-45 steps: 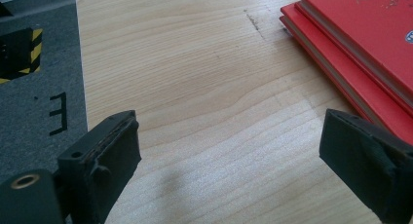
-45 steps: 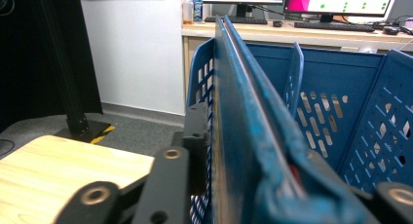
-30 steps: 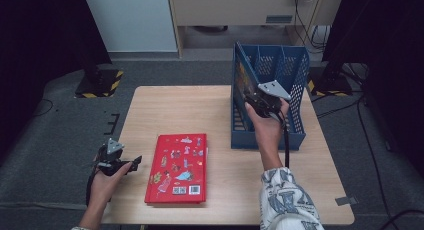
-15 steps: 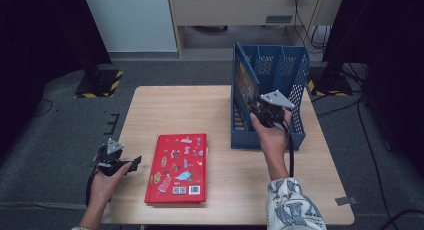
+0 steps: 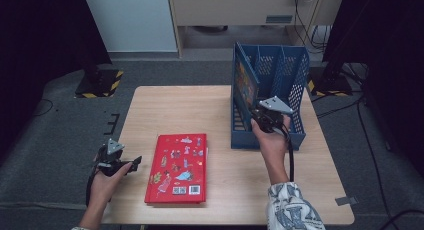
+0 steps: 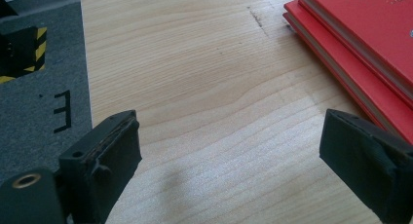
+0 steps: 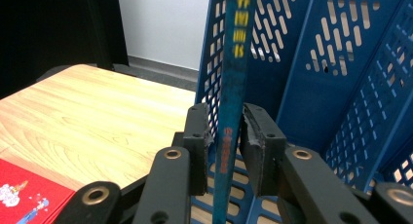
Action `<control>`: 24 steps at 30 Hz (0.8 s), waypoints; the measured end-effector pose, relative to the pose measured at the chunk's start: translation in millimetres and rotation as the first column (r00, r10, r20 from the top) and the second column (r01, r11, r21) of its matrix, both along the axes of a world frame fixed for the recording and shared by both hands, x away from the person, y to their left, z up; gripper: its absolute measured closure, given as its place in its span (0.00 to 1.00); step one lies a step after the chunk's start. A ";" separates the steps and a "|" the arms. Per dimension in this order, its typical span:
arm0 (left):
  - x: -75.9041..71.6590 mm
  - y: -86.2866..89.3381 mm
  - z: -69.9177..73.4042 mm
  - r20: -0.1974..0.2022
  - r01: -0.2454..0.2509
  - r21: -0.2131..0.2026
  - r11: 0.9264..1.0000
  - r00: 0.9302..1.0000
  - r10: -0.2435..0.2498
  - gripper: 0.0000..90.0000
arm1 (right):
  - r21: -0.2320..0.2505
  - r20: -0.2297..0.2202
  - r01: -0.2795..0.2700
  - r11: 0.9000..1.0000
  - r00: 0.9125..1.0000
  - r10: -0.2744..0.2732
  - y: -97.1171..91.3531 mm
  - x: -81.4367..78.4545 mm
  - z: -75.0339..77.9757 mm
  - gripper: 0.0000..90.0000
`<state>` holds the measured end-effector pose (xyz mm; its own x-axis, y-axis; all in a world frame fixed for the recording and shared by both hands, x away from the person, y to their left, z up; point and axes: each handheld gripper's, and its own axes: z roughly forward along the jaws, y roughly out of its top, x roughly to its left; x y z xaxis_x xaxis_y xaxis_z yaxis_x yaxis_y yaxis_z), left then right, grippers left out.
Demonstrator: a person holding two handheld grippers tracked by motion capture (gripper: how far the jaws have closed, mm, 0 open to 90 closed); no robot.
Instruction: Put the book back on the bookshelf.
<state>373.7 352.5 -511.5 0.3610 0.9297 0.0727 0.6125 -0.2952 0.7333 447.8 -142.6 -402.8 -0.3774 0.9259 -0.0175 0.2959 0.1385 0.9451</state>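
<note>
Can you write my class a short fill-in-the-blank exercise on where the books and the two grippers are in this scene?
1. The right gripper has its jaws around the spine of a thin blue book standing in the blue ____.
2. The red book lies flat on the wooden ____.
3. The left gripper has its jaws ____, with nothing between them.
4. In the high view, the red book lies to the ____ of the file rack.

Missing words: file rack; table; open; left
</note>
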 end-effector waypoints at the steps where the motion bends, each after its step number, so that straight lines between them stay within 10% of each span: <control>1: 0.0 0.0 -0.1 0.000 0.000 0.000 1.000 1.000 0.000 0.08 | -0.001 0.000 0.000 1.000 1.000 0.000 -0.1 -0.1 -1.0 0.82; 24: 0.2 0.0 -0.4 -0.001 0.000 0.004 1.000 1.000 0.000 0.08 | 0.002 -0.004 -0.026 1.000 1.000 0.026 7.0 -5.4 -5.4 0.85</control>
<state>373.9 352.5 -511.8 0.3609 0.9295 0.0758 0.6132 -0.2978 0.7317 442.4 -135.6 -408.1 -0.4017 0.9156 -0.0142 0.2962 0.1446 0.9441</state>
